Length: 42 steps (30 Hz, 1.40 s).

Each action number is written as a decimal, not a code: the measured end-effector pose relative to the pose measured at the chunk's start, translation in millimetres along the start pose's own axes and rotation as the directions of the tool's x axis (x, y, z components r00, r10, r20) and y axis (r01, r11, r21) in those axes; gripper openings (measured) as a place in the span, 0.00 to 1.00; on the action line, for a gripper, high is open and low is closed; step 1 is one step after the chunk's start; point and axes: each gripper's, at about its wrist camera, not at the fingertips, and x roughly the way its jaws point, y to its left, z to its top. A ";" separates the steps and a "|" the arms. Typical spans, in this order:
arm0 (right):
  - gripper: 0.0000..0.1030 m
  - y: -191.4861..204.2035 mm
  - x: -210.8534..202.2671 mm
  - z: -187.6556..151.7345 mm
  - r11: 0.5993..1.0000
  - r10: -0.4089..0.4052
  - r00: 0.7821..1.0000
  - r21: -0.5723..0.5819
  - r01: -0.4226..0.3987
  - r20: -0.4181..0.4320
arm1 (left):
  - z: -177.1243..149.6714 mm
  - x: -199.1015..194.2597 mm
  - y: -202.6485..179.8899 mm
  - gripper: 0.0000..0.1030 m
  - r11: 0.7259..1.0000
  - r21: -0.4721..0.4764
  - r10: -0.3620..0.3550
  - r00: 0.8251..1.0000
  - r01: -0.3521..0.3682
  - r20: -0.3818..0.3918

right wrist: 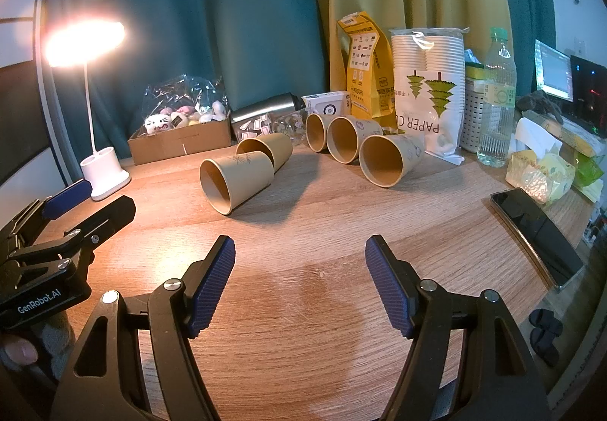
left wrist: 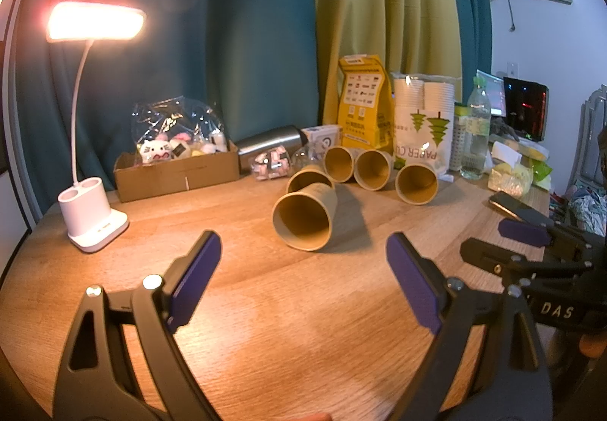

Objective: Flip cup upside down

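Note:
Several tan paper cups lie on their sides on the wooden table (left wrist: 265, 307), mouths toward me. The nearest cup (left wrist: 305, 218) lies just ahead of my left gripper (left wrist: 303, 258), which is open and empty above the table. The same cup shows in the right wrist view (right wrist: 235, 182), ahead and left of my right gripper (right wrist: 299, 261), also open and empty. Another cup (right wrist: 390, 159) lies ahead right of it. The right gripper shows at the right edge of the left wrist view (left wrist: 504, 242); the left gripper shows at the left edge of the right wrist view (right wrist: 83, 201).
A lit white desk lamp (left wrist: 93, 223) stands at the left. A cardboard box of toys (left wrist: 178, 170), a steel flask (left wrist: 269, 142), a yellow bag (left wrist: 364, 102), a paper-cup pack (left wrist: 423, 117) and a water bottle (right wrist: 497, 98) line the back. A phone (right wrist: 535, 231) lies at the right edge.

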 end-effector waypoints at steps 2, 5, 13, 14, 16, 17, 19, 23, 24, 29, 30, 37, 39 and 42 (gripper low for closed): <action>0.72 0.6 0.3 0.2 1.000 0.000 1.000 0.001 0.000 0.000 | 0.0 0.0 0.3 0.87 1.000 0.001 -0.001 1.000 0.001 0.000; 0.72 0.1 0.9 0.1 1.000 0.000 1.000 0.001 0.000 -0.003 | 0.3 3.1 -1.4 0.87 1.000 0.016 -0.015 1.000 0.015 -0.023; 0.72 -16.7 9.4 2.6 0.999 0.015 1.000 0.047 -0.014 -0.027 | 29.2 44.3 6.6 0.87 0.995 0.001 -0.096 0.963 0.099 -0.251; 0.72 -19.2 12.6 3.8 0.998 0.023 0.999 0.057 -0.021 -0.034 | 35.1 54.7 5.9 0.87 0.994 0.007 -0.104 0.952 0.111 -0.287; 0.72 -27.0 19.5 6.8 0.996 0.045 0.998 0.084 -0.041 -0.048 | 45.1 81.9 6.8 0.87 0.991 0.011 -0.118 0.921 0.131 -0.371; 0.72 -31.0 23.8 8.3 0.994 0.054 0.997 0.097 -0.048 -0.059 | 49.8 95.2 7.7 0.87 0.990 0.006 -0.126 0.905 0.141 -0.407; 0.72 -38.9 34.3 11.7 0.992 0.067 0.993 0.114 -0.056 -0.096 | 58.9 115.5 9.2 0.87 0.989 -0.002 -0.134 0.883 0.148 -0.450; 0.72 -52.7 50.7 19.6 0.985 0.086 0.989 0.156 -0.067 -0.120 | 89.2 162.2 10.3 0.87 0.988 -0.011 -0.140 0.851 0.156 -0.507; 0.72 -55.7 54.2 21.7 0.983 0.092 0.988 0.167 -0.071 -0.120 | 94.4 172.8 8.8 0.88 0.986 -0.011 -0.148 0.839 0.167 -0.524; 0.72 -67.0 71.7 31.9 0.979 0.102 0.986 0.190 -0.076 -0.131 | 108.4 239.8 -0.6 0.87 0.987 -0.020 -0.138 0.776 0.160 -0.616; 0.72 -68.9 74.0 33.0 0.978 0.101 0.986 0.193 -0.074 -0.135 | 110.9 251.1 -2.7 0.87 0.988 -0.011 -0.128 0.774 0.155 -0.620; 0.72 -83.8 78.4 32.6 0.970 0.110 0.986 0.228 -0.079 -0.123 | 116.6 302.1 -16.1 0.87 0.991 0.014 -0.087 0.737 0.130 -0.671; 0.72 -88.1 77.8 30.8 0.967 0.113 0.987 0.241 -0.082 -0.116 | 113.7 316.0 -19.7 0.87 0.993 0.029 -0.063 0.714 0.117 -0.698; 0.72 -94.8 77.5 27.8 0.962 0.119 0.987 0.261 -0.086 -0.112 | 108.2 330.6 -27.1 0.87 0.992 0.060 -0.035 0.682 0.115 -0.731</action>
